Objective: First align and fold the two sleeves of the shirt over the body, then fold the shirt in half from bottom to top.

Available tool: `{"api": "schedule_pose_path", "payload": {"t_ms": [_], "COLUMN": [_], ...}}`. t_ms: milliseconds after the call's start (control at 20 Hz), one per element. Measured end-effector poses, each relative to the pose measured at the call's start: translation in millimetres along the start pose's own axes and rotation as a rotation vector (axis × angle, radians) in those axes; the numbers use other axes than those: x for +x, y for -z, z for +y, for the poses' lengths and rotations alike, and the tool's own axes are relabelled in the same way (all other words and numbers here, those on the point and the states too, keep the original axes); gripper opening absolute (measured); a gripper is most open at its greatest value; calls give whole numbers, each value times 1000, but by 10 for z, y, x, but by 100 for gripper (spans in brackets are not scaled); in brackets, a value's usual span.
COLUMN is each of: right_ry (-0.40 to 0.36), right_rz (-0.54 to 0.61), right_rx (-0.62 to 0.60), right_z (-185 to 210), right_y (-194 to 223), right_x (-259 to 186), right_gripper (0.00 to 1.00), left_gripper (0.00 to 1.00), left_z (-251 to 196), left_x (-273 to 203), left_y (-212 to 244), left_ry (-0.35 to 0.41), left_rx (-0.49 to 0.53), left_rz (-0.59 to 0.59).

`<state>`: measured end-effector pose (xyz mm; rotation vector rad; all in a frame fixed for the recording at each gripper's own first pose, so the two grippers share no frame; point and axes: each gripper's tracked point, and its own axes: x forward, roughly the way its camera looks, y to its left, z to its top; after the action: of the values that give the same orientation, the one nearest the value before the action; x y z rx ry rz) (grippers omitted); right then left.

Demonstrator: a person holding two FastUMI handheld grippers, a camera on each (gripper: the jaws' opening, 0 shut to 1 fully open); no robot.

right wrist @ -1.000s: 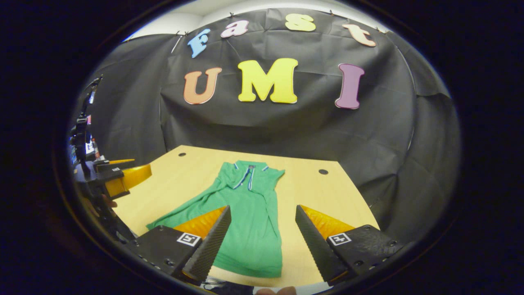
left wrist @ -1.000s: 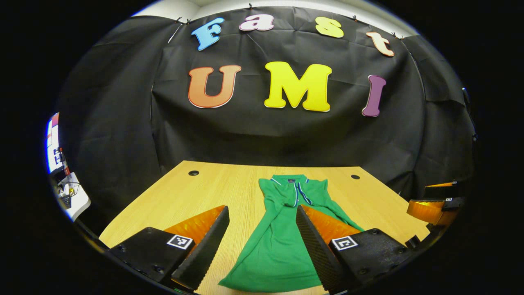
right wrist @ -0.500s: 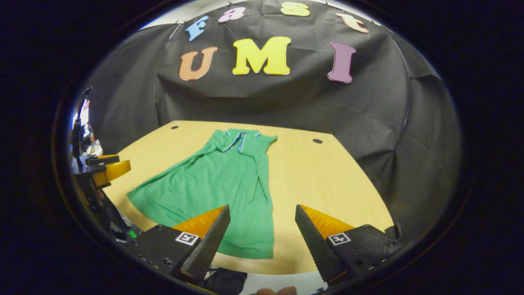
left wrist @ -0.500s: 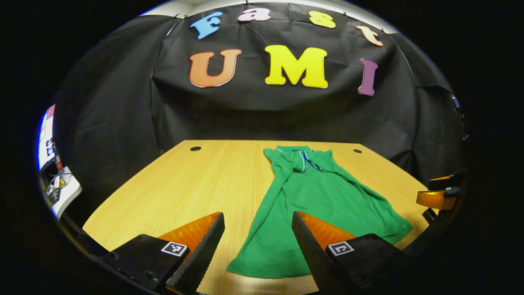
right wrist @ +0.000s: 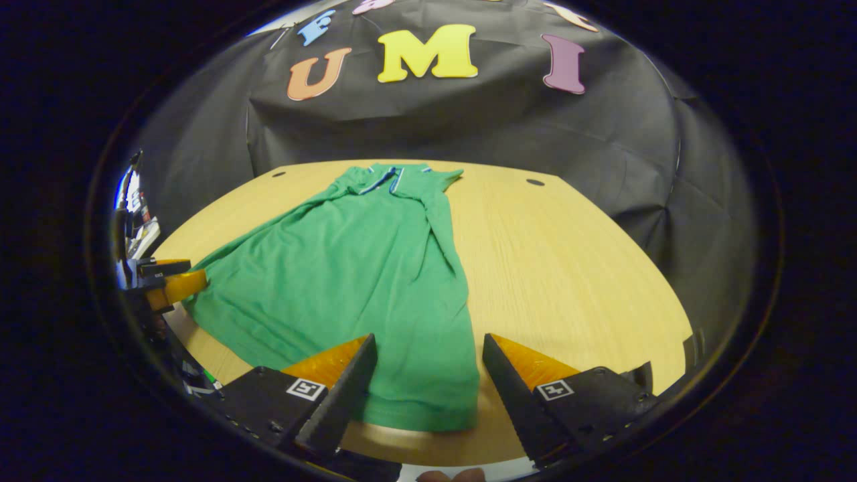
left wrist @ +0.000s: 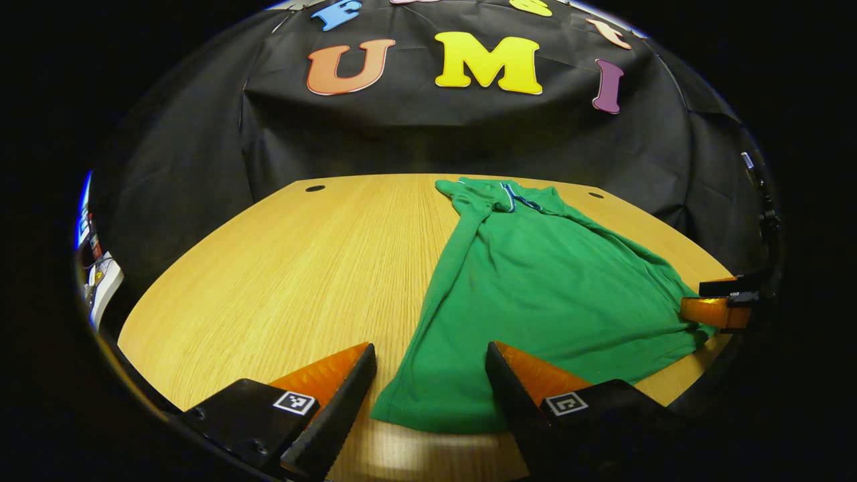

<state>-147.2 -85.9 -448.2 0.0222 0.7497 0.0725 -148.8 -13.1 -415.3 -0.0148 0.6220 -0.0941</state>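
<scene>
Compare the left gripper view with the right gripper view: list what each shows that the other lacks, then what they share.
Left gripper view: the left gripper open over the hem's left corner, the right gripper far off at the opposite corner, and bare table left of the shirt.
Right gripper view: the right gripper open astride the hem's right corner, the left gripper at the left edge, and a person's fingertip at the bottom.
Shared: the green shirt lying flat on the wooden table, collar farthest away.

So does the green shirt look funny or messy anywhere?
A bit. The green polo shirt lies slanted on the wooden table, rumpled with long creases, its sleeves bunched near the collar instead of lying flat.
</scene>
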Motion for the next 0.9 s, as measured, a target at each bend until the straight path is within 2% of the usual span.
{"api": "schedule_pose_path", "payload": {"t_ms": [200,250,300,350,400,500,600,700,900], "right_ry": [-15,-12,-21,-24,-45,-47,-58,-65,-72], "right_rz": [18,10,18,14,21,35,58,76,39], "right_rx": [43,48,54,64,74,91,117,132,133], "right_z": [-13,4,34,54,108,132,153,157,149], "right_y": [46,56,82,67,74,51,18,1,-311], "right_x": [39,58,40,23,6,42,36,19,-135], "right_gripper": [96,88,71,53,48,6,4,0,0], "left_gripper": [100,100,95,87,66,26,6,6,6], "left_z": [-43,-53,-92,-126,-164,-250,-302,-324,-370], "left_x": [1,7,13,36,13,7,22,-18,-112], "left_y": [18,13,21,25,21,12,2,-57,-491], "left_ry": [12,11,11,11,14,30,60,87,105], "left_rx": [32,33,40,46,58,96,74,-17,-66], "left_rz": [4,0,6,7,3,-3,8,24,-28]}}
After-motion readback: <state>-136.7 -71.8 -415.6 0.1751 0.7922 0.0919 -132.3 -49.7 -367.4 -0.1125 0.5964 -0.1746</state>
